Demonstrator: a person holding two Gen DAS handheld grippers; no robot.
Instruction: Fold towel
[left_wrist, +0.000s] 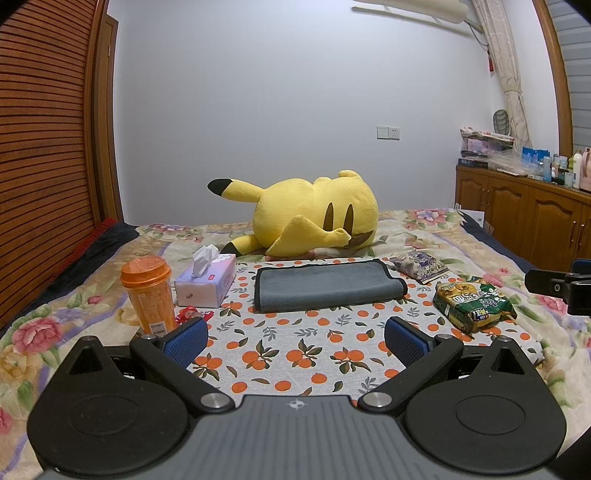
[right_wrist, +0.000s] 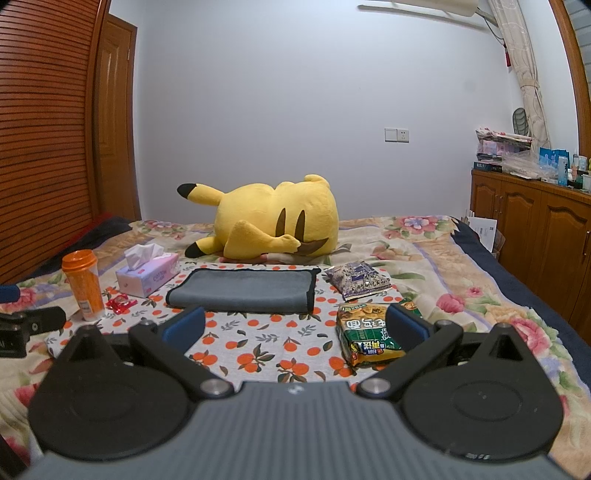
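Observation:
A grey towel with a black hem lies folded flat on an orange-print cloth on the bed; it also shows in the right wrist view. My left gripper is open and empty, held above the cloth in front of the towel and apart from it. My right gripper is open and empty, also in front of the towel, with its right finger over a green noodle packet.
An orange cup, a tissue box and a red wrapper stand left of the towel. A purple snack bag and the green noodle packet lie right. A yellow plush toy lies behind. A wooden cabinet stands at right.

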